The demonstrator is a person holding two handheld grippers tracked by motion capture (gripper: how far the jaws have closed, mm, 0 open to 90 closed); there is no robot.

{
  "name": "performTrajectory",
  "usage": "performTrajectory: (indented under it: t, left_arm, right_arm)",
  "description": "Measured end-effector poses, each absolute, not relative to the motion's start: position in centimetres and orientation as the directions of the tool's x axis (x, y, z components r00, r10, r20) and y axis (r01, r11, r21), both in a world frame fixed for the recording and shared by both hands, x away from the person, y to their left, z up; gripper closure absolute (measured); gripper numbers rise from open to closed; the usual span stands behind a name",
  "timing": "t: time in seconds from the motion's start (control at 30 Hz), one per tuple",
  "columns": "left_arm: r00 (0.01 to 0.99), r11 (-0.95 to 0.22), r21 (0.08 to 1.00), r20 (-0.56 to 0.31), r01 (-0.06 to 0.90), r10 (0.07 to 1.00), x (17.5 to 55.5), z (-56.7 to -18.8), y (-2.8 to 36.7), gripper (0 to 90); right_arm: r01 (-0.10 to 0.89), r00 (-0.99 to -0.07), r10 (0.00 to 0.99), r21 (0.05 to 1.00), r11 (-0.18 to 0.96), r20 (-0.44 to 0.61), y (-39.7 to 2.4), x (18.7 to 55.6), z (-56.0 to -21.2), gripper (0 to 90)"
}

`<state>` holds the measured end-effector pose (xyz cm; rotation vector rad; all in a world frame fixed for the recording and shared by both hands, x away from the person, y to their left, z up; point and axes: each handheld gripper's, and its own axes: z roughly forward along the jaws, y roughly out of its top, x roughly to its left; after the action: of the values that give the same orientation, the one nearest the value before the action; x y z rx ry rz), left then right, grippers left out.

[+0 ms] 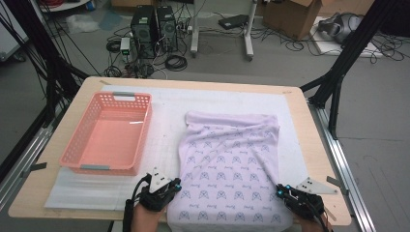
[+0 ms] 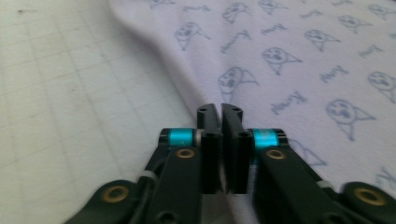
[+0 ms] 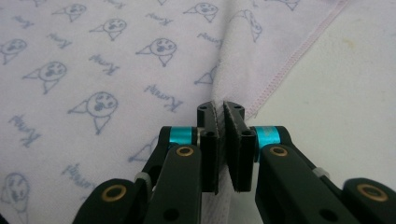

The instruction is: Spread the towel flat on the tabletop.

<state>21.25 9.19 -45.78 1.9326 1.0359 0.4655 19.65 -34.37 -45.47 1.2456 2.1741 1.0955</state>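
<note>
A pale lilac towel [image 1: 227,159] printed with small blue cat faces lies spread on the white mat, its near end hanging over the table's front edge. My left gripper [image 1: 178,184] sits at the towel's near left edge. In the left gripper view its jaws [image 2: 220,109] stand together right on the towel's [image 2: 303,60] edge, a strip of cloth showing between them low down. My right gripper [image 1: 279,190] is at the near right edge. Its jaws [image 3: 219,106] are shut on a raised fold of the towel [image 3: 93,70] beside the pink stitched hem.
A pink plastic basket [image 1: 72,140] stands on the left of the white mat [image 1: 164,121], a towel's width from the left gripper. The wooden table [image 1: 300,104] ends close on the right. Black frame posts, cables and computer towers stand on the floor beyond.
</note>
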Motion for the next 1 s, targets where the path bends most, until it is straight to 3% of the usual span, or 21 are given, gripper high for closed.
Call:
performTrajectory:
  t: [0.2, 0.53, 0.6, 0.67, 0.77, 1.0]
  left_arm:
    - [0.583, -0.232, 0.828, -0.135, 0.511, 0.801, 20.4, -45.7, 10.4, 87.4]
    - [0.628, -0.232, 0.836, -0.162, 0.497, 0.761, 16.7, -45.2, 11.4, 86.3]
    - [0.640, -0.239, 0.840, -0.156, 0.486, 0.753, 16.3, -45.3, 11.5, 79.8]
    - [0.641, -0.226, 0.849, -0.162, 0.478, 0.750, 16.6, -45.2, 11.5, 61.6]
    - [0.624, -0.198, 0.858, -0.170, 0.475, 0.763, 17.9, -44.9, 11.4, 55.3]
    - [0.594, -0.178, 0.846, -0.188, 0.502, 0.783, 20.6, -45.0, 10.8, 57.9]
  right_arm:
    - [0.534, -0.534, 0.845, 0.791, 0.300, 0.041, -35.0, 18.7, -45.2, 86.2]
    - [0.516, -0.584, 0.810, 0.796, 0.316, 0.057, -36.0, 15.1, -44.1, 86.1]
    - [0.531, -0.587, 0.807, 0.781, 0.330, 0.058, -36.2, 14.4, -44.1, 84.2]
    - [0.539, -0.567, 0.821, 0.781, 0.316, 0.059, -36.5, 14.0, -44.1, 73.8]
    - [0.532, -0.528, 0.845, 0.810, 0.245, 0.091, -37.0, 14.3, -43.6, 65.8]
    - [0.538, -0.495, 0.867, 0.800, 0.265, 0.046, -35.4, 17.1, -44.2, 66.9]
